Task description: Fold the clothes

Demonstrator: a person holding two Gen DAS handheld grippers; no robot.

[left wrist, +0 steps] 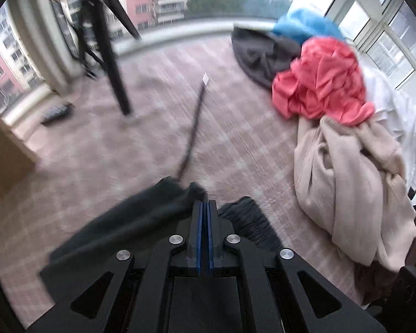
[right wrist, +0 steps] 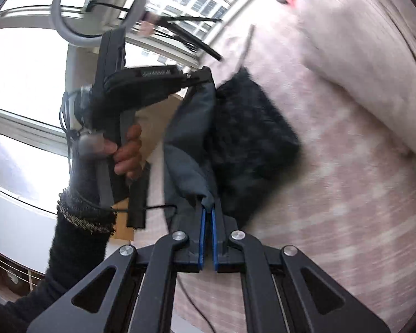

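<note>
Right wrist view: the dark slate-blue fabric garment (right wrist: 191, 149) hung stretched in the air between both tongs, over the pink checked carpet (right wrist: 332, 194).
Right tongs (right wrist: 208, 211): clamped on one garment corner.
Left tongs (left wrist: 205, 205): closed on another edge.
Beneath: a black fuzzy knit piece (right wrist: 252, 144) lay on the carpet.
Progress: a crumpled heap, coral (left wrist: 321, 80) and beige (left wrist: 346, 188) garments among it, remained unfolded.

Plaid bed (left wrist: 158, 127), heaped clothes (left wrist: 332, 127)
</note>
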